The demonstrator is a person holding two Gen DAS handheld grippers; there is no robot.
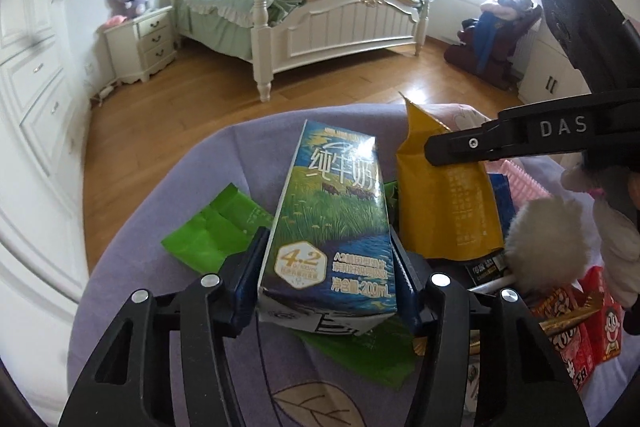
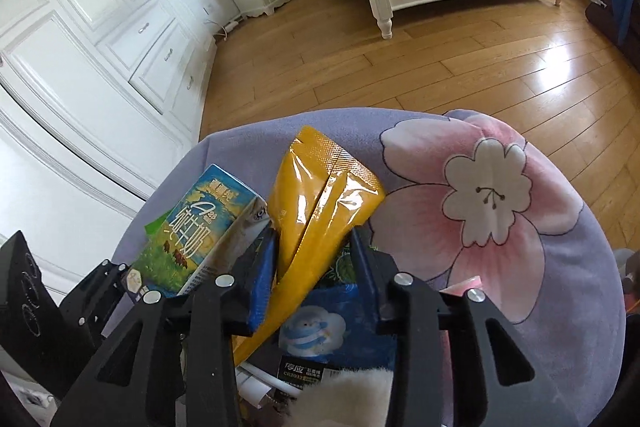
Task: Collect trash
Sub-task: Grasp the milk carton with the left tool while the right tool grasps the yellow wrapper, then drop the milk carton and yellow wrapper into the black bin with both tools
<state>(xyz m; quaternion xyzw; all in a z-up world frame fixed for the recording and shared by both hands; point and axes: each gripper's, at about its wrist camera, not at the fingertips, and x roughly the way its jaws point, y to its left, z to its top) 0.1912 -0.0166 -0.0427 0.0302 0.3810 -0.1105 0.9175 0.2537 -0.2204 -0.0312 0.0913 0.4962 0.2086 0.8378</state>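
My left gripper (image 1: pixel 326 259) is shut on a blue and green milk carton (image 1: pixel 340 211) and holds it upright over the purple blanket (image 1: pixel 192 195). My right gripper (image 2: pixel 314 251) is shut on a yellow foil pouch (image 2: pixel 320 203), creased between the jaws. The pouch also shows in the left wrist view (image 1: pixel 444 203), with the right gripper (image 1: pixel 440 149) clamped on it. The carton shows in the right wrist view (image 2: pixel 200 235) at the left. A green wrapper (image 1: pixel 216 227) lies on the blanket under the carton.
A blue packet (image 2: pixel 320 327), a black battery pack (image 2: pixel 300 373), red snack boxes (image 1: pixel 580 327) and a white fluffy toy (image 1: pixel 544 243) lie on the blanket. Beyond it are wooden floor (image 1: pixel 192 107), a white bed (image 1: pixel 320 15), a nightstand (image 1: pixel 140 43) and white wardrobes (image 2: pixel 80 27).
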